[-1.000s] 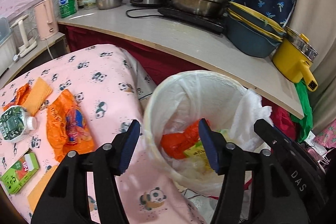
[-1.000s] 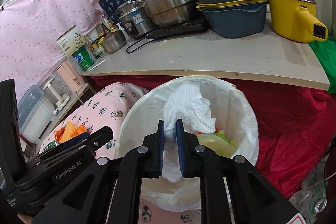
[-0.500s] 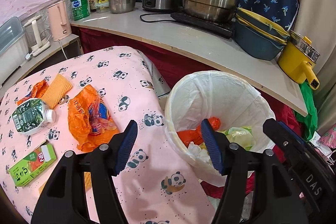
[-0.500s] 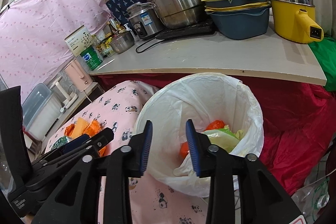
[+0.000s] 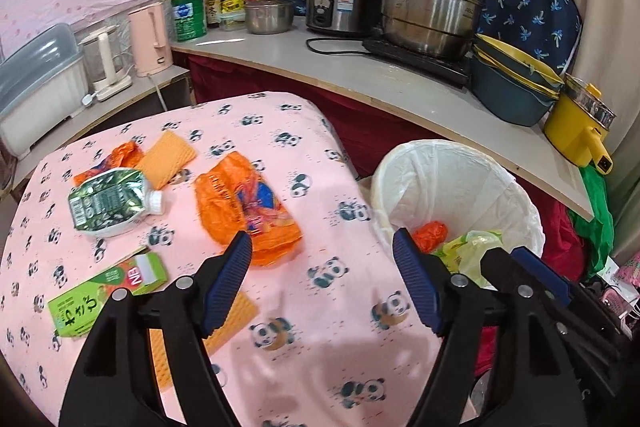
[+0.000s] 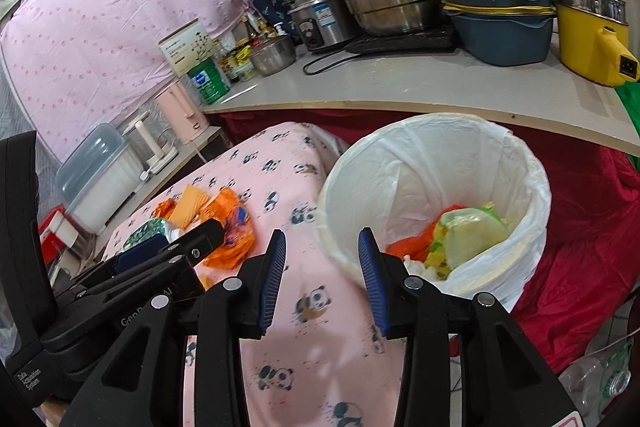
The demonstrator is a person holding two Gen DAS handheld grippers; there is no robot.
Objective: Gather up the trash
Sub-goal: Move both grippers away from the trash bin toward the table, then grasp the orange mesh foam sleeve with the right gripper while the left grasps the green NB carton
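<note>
Pink panda-print cloth covers the bench (image 5: 320, 155), and the lined bin (image 5: 460, 187) stands just beside its edge, holding orange and green wrappers. Left of the bin on the cloth lie an orange bag (image 5: 244, 207), a green pouch (image 5: 108, 203), a green carton (image 5: 108, 295) and what may be orange sponge pieces (image 5: 168, 159). The left tool (image 5: 322, 283) has just been opening wider and holds nothing; the right tool (image 6: 322, 283) stands part open, also empty, near the bin's rim.

glossy steel pot (image 5: 430, 13); crinkled plastic bin liner (image 5: 448, 179)
</note>
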